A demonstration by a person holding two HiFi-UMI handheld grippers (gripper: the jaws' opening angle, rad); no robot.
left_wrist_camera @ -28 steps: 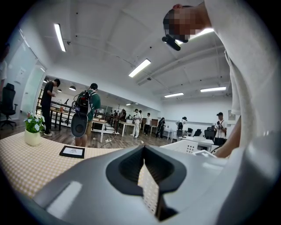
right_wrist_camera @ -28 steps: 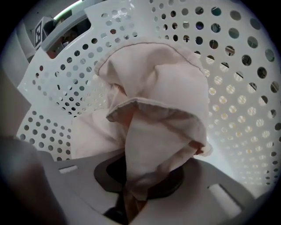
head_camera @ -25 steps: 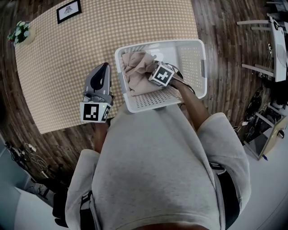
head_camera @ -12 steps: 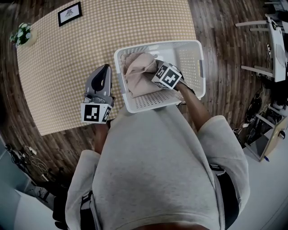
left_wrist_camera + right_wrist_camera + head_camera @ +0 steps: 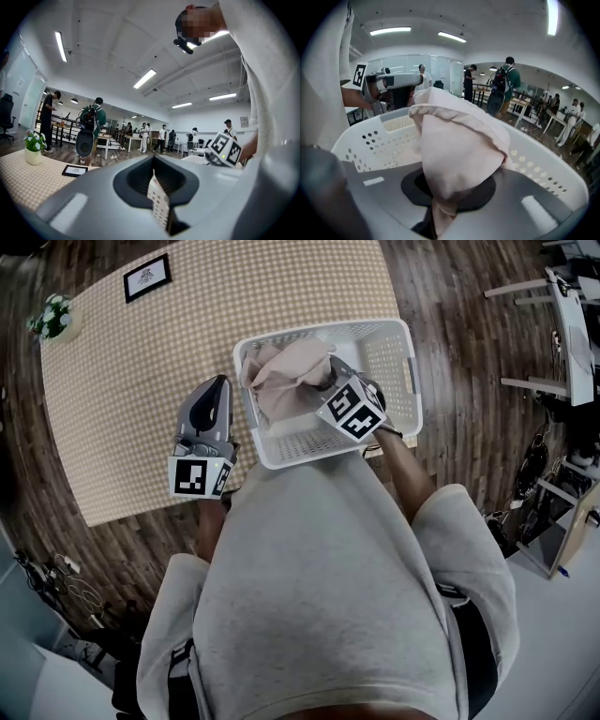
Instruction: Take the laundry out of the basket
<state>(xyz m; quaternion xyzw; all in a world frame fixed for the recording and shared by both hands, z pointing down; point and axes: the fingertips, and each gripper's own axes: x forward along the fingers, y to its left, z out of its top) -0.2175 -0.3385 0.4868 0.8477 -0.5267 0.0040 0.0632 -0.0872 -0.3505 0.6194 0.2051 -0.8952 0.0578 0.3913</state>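
A white perforated laundry basket (image 5: 413,381) stands at the right edge of a table with a checked cloth (image 5: 131,381). A pale pink garment (image 5: 286,371) is bunched up inside, lifted above the basket floor. My right gripper (image 5: 323,382) is shut on a fold of this pink garment (image 5: 459,150), which hangs out of the right gripper (image 5: 440,211) over the basket wall (image 5: 543,168). My left gripper (image 5: 214,388) hovers over the table just left of the basket, shut and empty. In its own view the left gripper (image 5: 157,185) points level across the room.
A framed picture (image 5: 147,277) and a small flower pot (image 5: 53,317) sit at the table's far side. Wooden floor surrounds the table, with chairs and desks (image 5: 562,324) to the right. Several people stand in the room behind.
My right gripper has risen and drawn back a little with the pink garment, pulling it up into a peak. The left gripper has stayed where it was.
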